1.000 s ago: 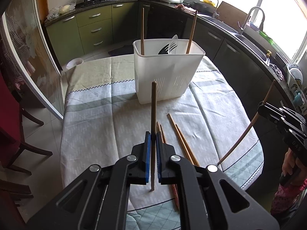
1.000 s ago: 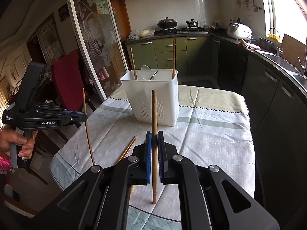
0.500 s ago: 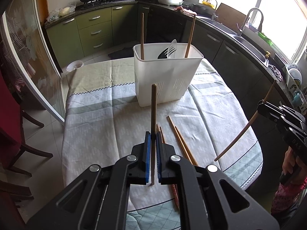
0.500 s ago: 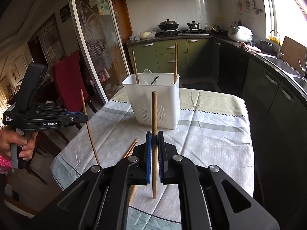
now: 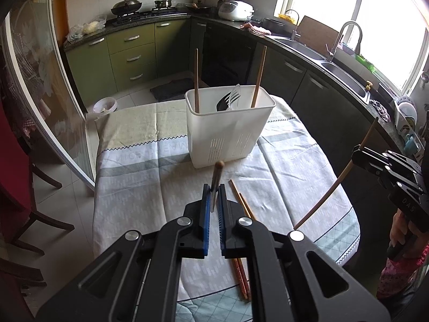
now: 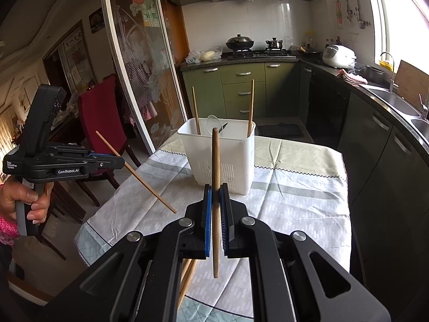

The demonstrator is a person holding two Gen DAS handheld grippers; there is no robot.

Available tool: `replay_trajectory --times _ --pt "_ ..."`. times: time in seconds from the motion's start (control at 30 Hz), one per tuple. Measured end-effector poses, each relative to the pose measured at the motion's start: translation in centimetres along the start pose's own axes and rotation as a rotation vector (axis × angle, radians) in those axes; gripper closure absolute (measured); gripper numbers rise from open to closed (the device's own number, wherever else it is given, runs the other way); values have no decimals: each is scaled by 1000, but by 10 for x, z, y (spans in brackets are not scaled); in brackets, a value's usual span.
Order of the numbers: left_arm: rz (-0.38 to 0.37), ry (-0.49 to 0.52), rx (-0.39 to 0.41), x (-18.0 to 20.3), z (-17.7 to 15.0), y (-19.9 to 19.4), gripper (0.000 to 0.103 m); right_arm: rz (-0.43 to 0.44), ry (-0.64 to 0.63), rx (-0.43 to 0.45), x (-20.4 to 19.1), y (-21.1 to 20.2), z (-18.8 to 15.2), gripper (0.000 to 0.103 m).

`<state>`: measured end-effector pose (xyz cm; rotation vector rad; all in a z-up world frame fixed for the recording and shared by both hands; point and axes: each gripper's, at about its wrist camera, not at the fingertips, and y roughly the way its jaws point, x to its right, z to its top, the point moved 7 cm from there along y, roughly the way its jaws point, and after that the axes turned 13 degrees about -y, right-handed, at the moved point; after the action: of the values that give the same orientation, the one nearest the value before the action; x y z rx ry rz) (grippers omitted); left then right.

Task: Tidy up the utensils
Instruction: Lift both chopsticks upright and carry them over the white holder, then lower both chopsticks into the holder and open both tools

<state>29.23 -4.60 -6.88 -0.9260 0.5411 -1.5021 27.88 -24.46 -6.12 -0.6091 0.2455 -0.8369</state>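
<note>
Both claws clamp one chopstick each: left claw (image 5: 213, 201), right claw (image 6: 216, 201). Carry step. White holder (image 5: 230, 131) stands mid-tabletop (image 5: 150, 177), spare chopsticks (image 5: 241, 206) lying near. Next: tip down, aim over holder rim, release.

We have 2 fisheye wrist views, each angled down over a table (image 5: 139, 177). The left view faces a white caddy (image 5: 228, 134) at 12 o'clock, near. The right view meets it from the opposite side. Both share the caddy, the table and a stove counter (image 6: 241, 59) beyond.
</note>
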Motion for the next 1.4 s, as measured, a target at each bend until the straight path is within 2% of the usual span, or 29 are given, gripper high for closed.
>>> replay_trajectory --times 0.23,0.73,0.93,1.1,1.27,1.4 --pt "-9 15 79 13 37 -27 97 -1 -1 38 10 -6 37 96" --pt "-46 -12 249 39 146 -80 98 -37 51 183 53 -20 147 96" --pt "-46 -23 268 41 177 -66 97 -75 66 237 70 -10 188 96" --pt "-56 -18 270 41 189 -42 98 -113 61 248 78 8 207 96" --pt "-47 -23 233 37 186 -9 98 -113 79 233 91 40 203 96" --pt "-44 -26 173 32 172 13 98 -94 101 183 95 69 183 96"
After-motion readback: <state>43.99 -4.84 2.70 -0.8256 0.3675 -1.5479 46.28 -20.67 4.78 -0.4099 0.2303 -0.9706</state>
